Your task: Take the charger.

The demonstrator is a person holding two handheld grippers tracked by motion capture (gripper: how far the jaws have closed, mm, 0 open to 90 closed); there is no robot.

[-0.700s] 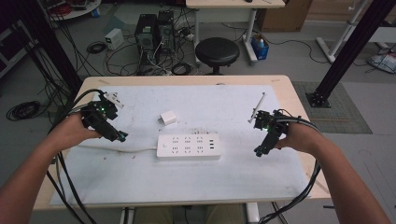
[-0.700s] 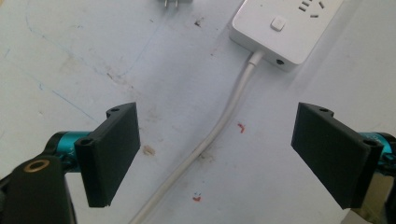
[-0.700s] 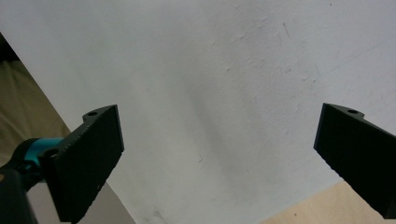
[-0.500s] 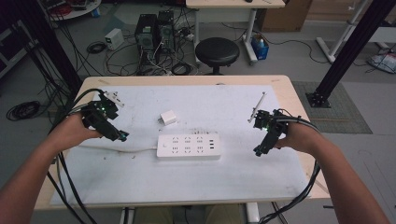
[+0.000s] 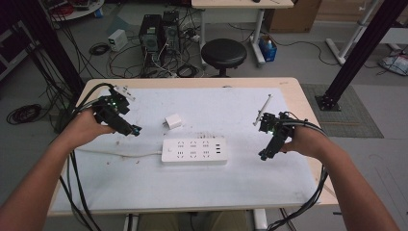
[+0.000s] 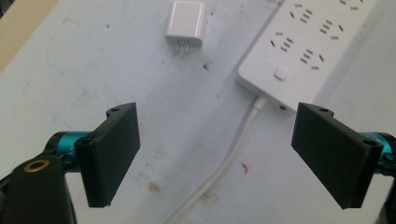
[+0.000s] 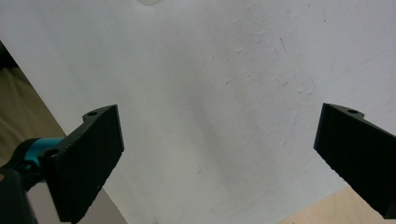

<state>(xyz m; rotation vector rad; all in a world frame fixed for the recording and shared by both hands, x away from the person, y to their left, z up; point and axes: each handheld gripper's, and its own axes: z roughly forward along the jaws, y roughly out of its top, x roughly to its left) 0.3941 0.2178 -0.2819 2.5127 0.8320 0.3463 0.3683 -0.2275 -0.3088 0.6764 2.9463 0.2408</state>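
A white power strip (image 5: 194,150) lies flat in the middle of the white mat (image 5: 202,192), and its white cable (image 5: 115,154) runs off to the left. A small white charger plug (image 5: 172,121) lies just behind it. My left gripper (image 5: 134,130) hovers left of the strip, open and holding nothing. In the left gripper view the gripper (image 6: 217,140) faces the charger plug (image 6: 186,23), the strip's switch end (image 6: 308,42) and the cable (image 6: 229,154). My right gripper (image 5: 263,155) hangs right of the strip. In the right gripper view the gripper (image 7: 219,140) is open over bare mat.
A thin pale rod (image 5: 262,109) lies at the mat's back right, near my right hand. A small white piece (image 5: 122,90) sits at the back left corner. Black cables trail from both grippers over the table's front edge. A black stool (image 5: 223,52) stands beyond the table.
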